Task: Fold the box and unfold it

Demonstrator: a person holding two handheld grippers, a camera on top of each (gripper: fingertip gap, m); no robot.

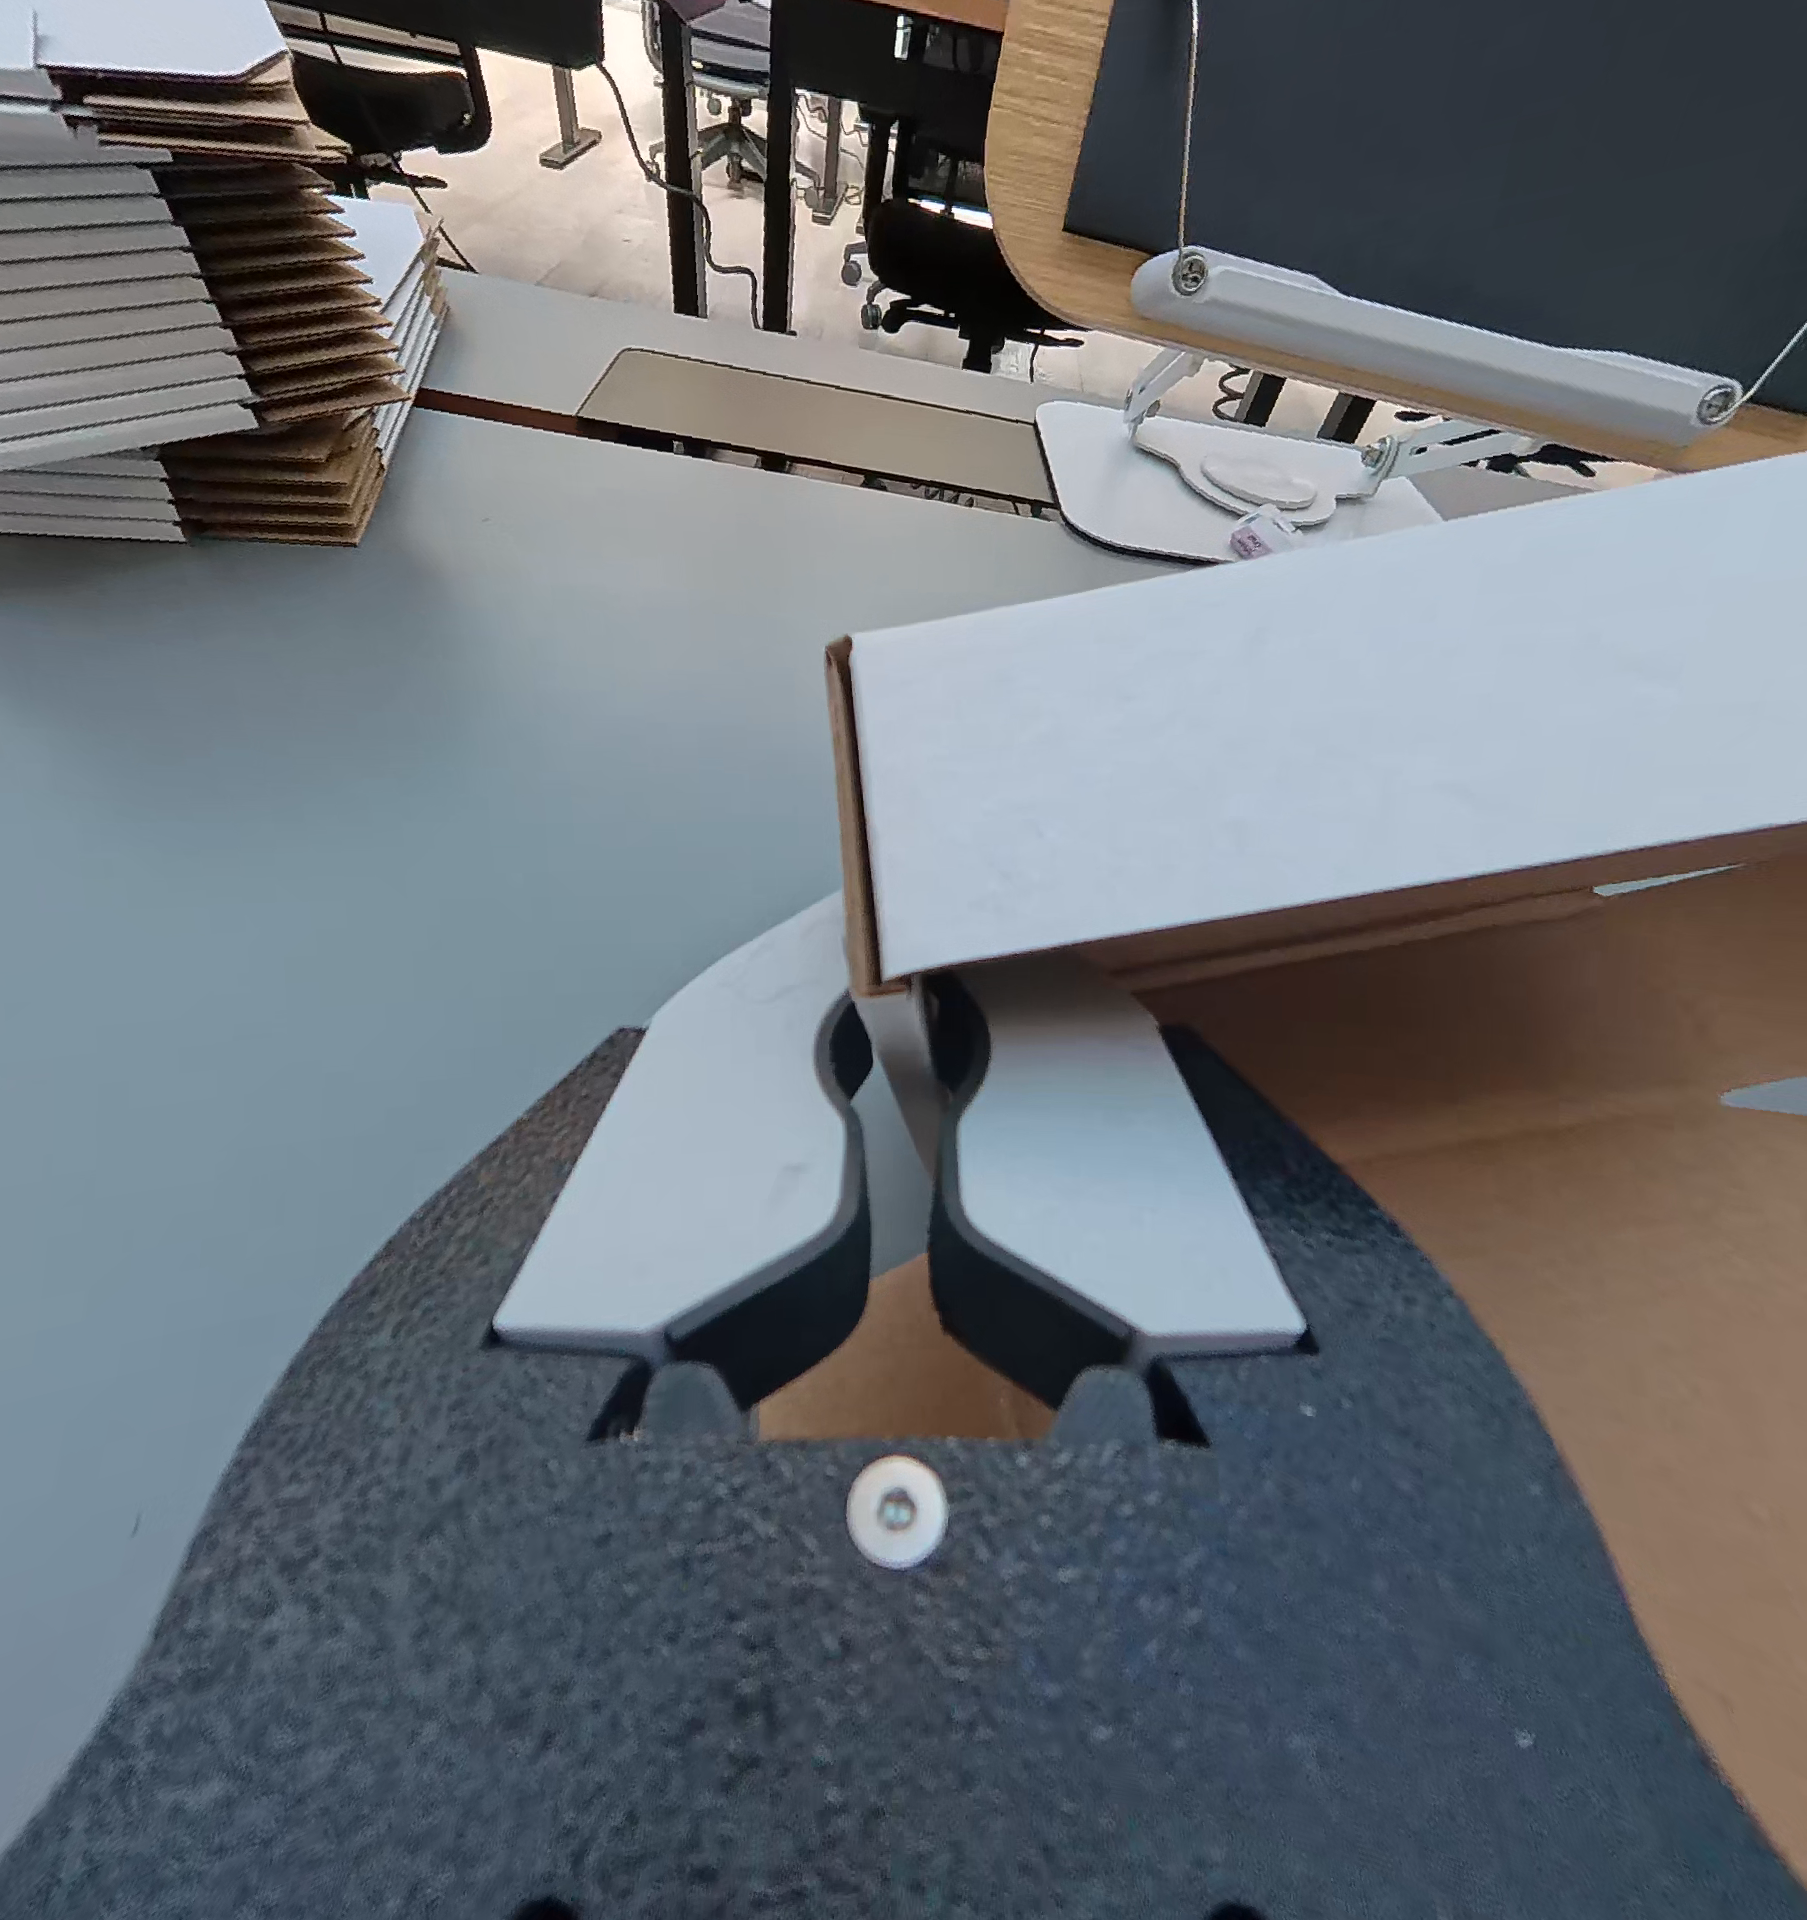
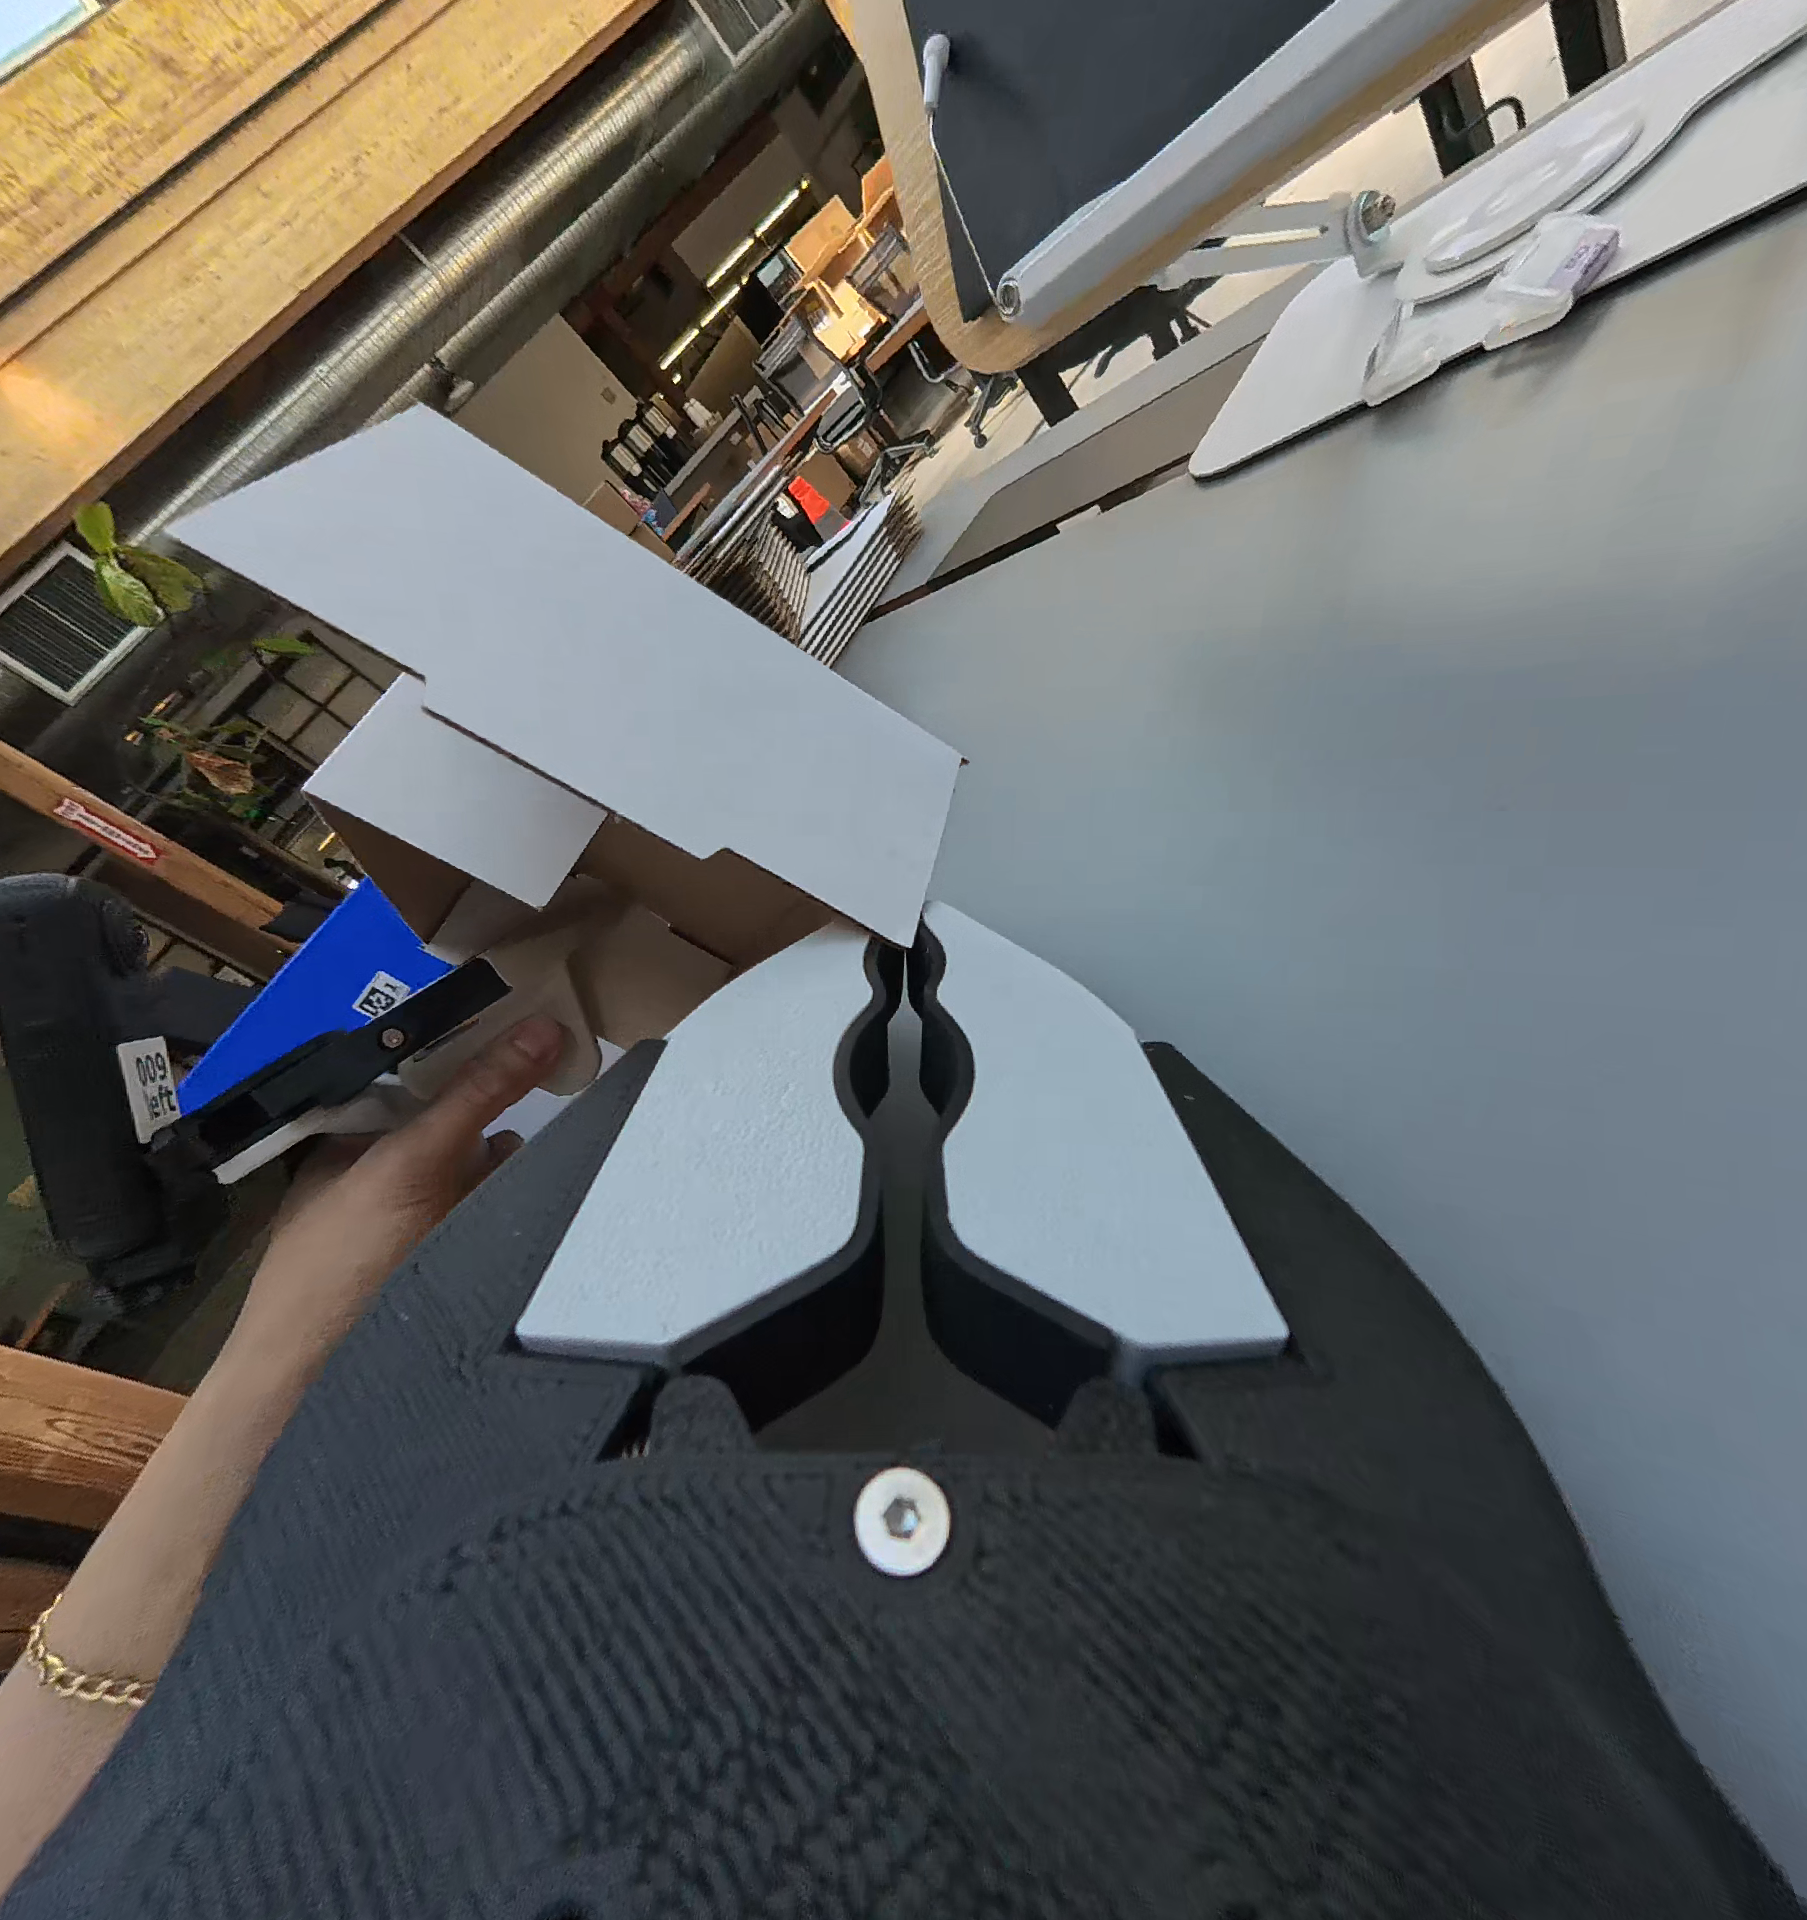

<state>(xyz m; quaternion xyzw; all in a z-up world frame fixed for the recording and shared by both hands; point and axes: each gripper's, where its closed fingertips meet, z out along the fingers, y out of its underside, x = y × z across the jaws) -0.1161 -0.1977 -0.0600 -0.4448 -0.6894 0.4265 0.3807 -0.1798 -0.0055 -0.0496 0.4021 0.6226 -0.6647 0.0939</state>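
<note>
While the left gripper (image 1: pixel 904 1023) pinches a white flap and the right gripper (image 2: pixel 904 951) nips the box (image 2: pixel 608 665) by its corner, lifted off the grey table (image 1: pixel 359 779), any uneven pull could tear it free!

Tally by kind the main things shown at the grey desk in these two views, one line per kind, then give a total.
Handheld tools: 2, the left tool and the right tool
Box being folded: 1, the white box, brown inside
Stacks of flat cardboard blanks: 1, the stack at the desk's far corner
White monitor stands: 1, the stand
Total: 5
</note>
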